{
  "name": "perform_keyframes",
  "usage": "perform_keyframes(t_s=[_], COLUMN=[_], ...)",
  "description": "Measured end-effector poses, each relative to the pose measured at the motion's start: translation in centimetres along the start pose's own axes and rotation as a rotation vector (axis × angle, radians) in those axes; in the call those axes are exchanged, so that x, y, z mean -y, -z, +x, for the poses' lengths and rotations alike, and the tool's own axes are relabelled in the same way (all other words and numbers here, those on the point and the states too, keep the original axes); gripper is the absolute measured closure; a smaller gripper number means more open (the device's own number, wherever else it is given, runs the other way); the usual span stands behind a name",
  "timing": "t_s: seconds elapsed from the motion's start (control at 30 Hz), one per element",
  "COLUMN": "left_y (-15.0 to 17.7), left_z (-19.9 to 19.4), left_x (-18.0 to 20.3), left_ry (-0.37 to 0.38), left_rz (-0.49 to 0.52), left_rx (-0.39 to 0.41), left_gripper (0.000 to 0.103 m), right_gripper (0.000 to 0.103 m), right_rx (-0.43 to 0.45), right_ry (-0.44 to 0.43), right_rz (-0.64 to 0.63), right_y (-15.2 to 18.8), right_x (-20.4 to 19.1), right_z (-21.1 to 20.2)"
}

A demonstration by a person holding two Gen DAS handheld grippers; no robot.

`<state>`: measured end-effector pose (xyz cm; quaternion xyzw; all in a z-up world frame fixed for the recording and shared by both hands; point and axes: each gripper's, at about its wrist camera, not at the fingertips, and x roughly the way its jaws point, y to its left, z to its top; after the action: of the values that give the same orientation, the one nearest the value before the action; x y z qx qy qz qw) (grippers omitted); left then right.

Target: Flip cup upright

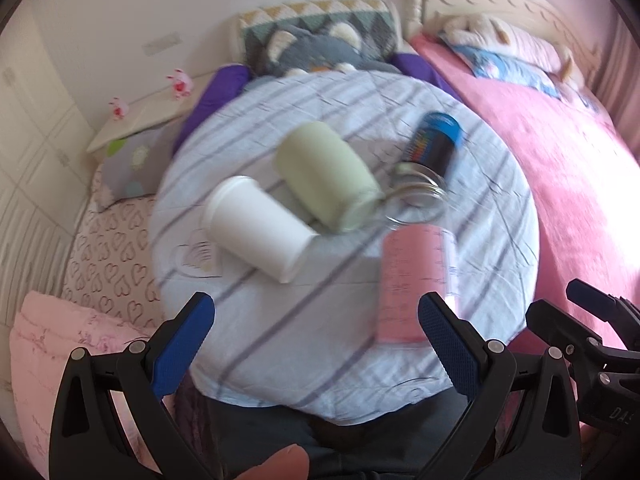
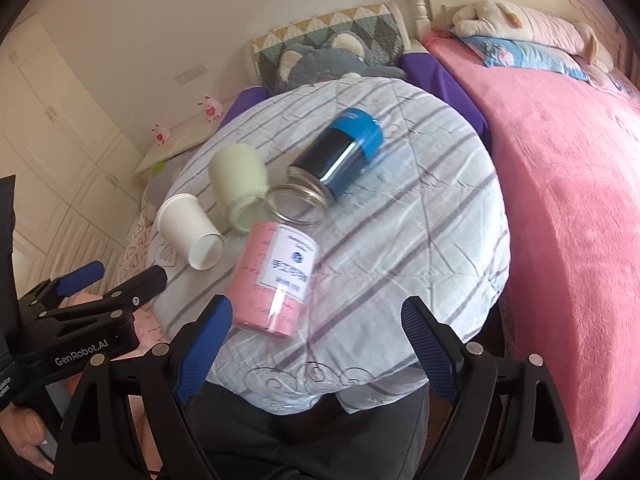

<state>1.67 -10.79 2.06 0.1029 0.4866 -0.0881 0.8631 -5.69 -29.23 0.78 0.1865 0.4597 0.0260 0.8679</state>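
Observation:
Several cups lie on their sides on a round table with a striped cloth [image 1: 480, 208] [image 2: 420, 208]. A white cup [image 1: 256, 226] [image 2: 190, 232] lies at the left. A pale green cup [image 1: 326, 174] [image 2: 238, 184] lies beside it. A clear glass with a dark and blue sleeve [image 1: 432, 152] [image 2: 332, 160] lies further back. A pink labelled cup [image 1: 412, 280] [image 2: 274, 276] lies nearest. My left gripper [image 1: 316, 336] is open and empty above the table's near edge. My right gripper [image 2: 316, 344] is open and empty, close to the pink cup's near end.
A bed with a pink blanket [image 2: 568, 184] runs along the right. A grey plush toy and patterned cushion [image 2: 332, 48] sit behind the table. A low bed with heart-print bedding [image 1: 112, 256] lies at the left. The left gripper's body [image 2: 72, 320] shows in the right wrist view.

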Motion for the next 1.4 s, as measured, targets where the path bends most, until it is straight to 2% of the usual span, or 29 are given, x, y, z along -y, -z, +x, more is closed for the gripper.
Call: perform_keyframes(t_s=[0.2,0.43,0.83,0.9,1.1,1.4], left_y=[-2.3,-3.3,-4.8,-4.8,-4.9,-5.5], left_z=[3.6,7.7,11.1,11.6,12.4,13.0], left_x=[3.0,4.8,6.1,6.1,6.7,6.3], left_ry=[0.085,0.145,0.120,0.131,0.195,0.230], left_rz=[0.032,0.028,0.025,0.020,0.019,-0.014], left_rx=[-0.099,-0.225,-0.280,-0.285,-0.324,-0.322], left_gripper=[0.000,0.000,0.000,0.005,0.032,0.032], right_gripper=[0.015,0.015,0.015,0.015,0.015,0.015], right_rx=[-0.006,-0.037,-0.085,-0.086,-0.094,-0.096], right_ry=[0.011,0.007,-0.023,-0.021,-0.016,-0.015], right_rz=[0.067,0.120,0.137,0.141,0.154,0.157], right_y=[-0.8,-1.5,-2.4,-2.5,-2.5,-2.2], right_x=[3.5,6.2,7.4,7.6,8.0,8.0], right_z=[0.7,2.7,5.5,5.7,6.1,6.0])
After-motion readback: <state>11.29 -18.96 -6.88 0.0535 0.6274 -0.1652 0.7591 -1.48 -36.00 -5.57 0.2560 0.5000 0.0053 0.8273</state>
